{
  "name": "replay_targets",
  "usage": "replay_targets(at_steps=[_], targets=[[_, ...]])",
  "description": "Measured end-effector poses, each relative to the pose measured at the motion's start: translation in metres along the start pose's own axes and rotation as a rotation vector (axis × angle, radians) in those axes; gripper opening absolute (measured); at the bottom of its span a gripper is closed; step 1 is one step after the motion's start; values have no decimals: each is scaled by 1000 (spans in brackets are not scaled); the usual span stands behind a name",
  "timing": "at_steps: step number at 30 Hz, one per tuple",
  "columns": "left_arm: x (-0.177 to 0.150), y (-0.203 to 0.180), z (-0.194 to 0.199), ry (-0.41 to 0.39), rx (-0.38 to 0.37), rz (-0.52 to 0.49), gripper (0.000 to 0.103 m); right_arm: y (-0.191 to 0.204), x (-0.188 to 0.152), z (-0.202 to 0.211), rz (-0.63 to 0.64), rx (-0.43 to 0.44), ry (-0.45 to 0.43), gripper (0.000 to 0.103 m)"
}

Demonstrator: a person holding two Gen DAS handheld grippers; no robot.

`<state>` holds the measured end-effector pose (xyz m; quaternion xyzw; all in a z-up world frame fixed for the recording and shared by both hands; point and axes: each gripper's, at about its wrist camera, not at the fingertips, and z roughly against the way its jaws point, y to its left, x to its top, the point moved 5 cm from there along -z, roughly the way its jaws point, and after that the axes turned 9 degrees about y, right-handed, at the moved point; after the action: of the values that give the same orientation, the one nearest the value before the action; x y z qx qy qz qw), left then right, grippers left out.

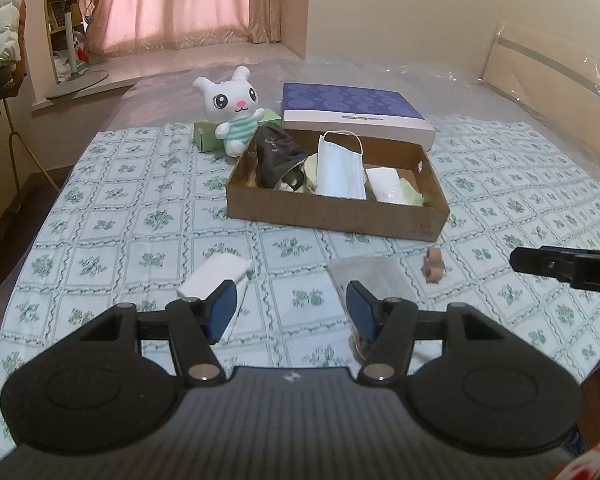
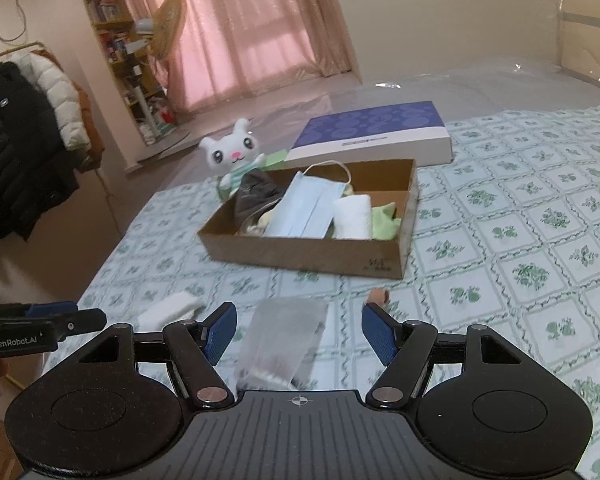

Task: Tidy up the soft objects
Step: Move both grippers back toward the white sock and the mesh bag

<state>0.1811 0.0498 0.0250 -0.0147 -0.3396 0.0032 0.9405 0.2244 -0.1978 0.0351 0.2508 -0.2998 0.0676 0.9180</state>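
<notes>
Left gripper hangs nearest the left wrist lens, its jaws spread with nothing between them, above a green-patterned cloth. A folded white cloth lies just beyond its left pad, a clear plastic bag beyond its right pad, and a small tan item, too small to identify, rests beside the bag. Farther off stands the cardboard box, already holding a face mask and a dark fabric piece; a plush rabbit stands outside it. In the right wrist view, the right gripper also shows spread, empty jaws, with the bag directly between and below them, its near end hidden by the gripper body. Judged step: selecting the next loose item; the next move calls for descent onto bag or cloth.
</notes>
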Motion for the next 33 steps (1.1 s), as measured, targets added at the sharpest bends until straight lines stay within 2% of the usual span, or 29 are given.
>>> replay_targets(at_steps=[5, 17, 33], targets=[[-17, -1, 14, -13, 27, -4, 59, 8, -16, 7, 13, 8, 11, 69], [-53, -5, 21, 38, 15, 1, 60, 13, -45, 14, 18, 17, 43, 69], [-76, -8, 13, 99, 18, -6, 60, 19, -68, 4, 29, 31, 108, 69]])
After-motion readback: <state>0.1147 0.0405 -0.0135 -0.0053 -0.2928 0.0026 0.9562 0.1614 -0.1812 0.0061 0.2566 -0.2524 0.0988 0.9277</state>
